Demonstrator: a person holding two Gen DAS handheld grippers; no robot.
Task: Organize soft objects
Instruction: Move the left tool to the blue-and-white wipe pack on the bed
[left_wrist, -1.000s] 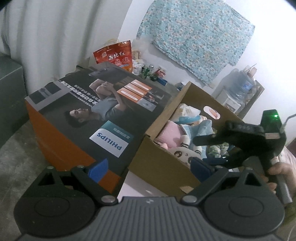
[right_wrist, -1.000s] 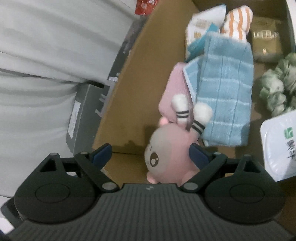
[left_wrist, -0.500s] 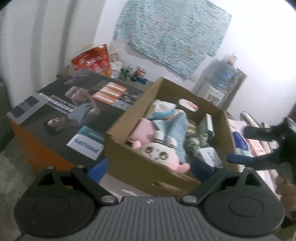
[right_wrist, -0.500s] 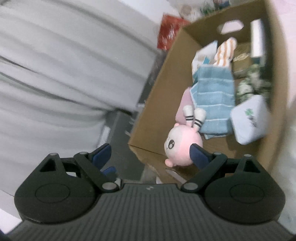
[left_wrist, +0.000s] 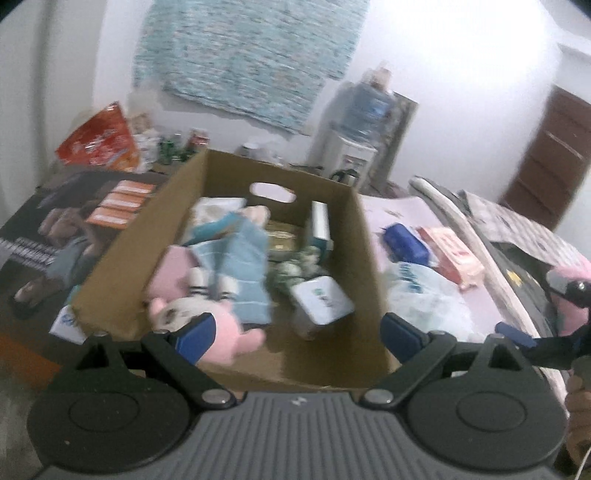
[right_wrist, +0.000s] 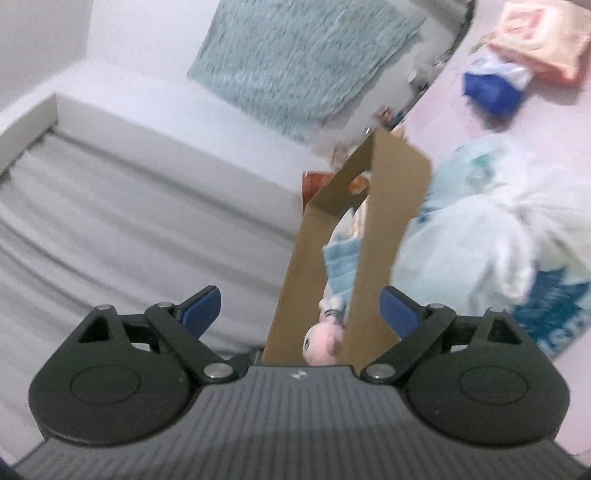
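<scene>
Looking along the left gripper (left_wrist: 297, 334), its blue fingertips stand wide apart with nothing between them, held above the near wall of an open cardboard box (left_wrist: 369, 258). Inside the box, a pink plush (left_wrist: 225, 338) lies at the near left corner, partly behind the left fingertip. A blue towel (left_wrist: 242, 266) lies just past it, touching it, with a pink cloth (left_wrist: 171, 267) at its left side. A white pack (left_wrist: 319, 301) sits tilted in the right half, beside a green-white bundle (left_wrist: 291, 269). Left of the box lies a large printed carton (left_wrist: 55, 221). On the pink surface to the right lie a white plastic bag (left_wrist: 424, 295), a blue pack (left_wrist: 404, 243) and a pink pack (left_wrist: 452, 254). At the far right edge the right gripper (left_wrist: 543, 332) shows, a hand (left_wrist: 578, 402) on its handle.

From the right wrist, the gripper (right_wrist: 299, 310) is equally wide open and empty, seen side-on to the box (right_wrist: 391, 221). The plush (right_wrist: 321, 341) and towel (right_wrist: 341, 262) show over the box's rim. The bag (right_wrist: 480, 236) lies just beside the box's outer wall; the blue pack (right_wrist: 491, 88) lies farther off. All is blurred.
</scene>
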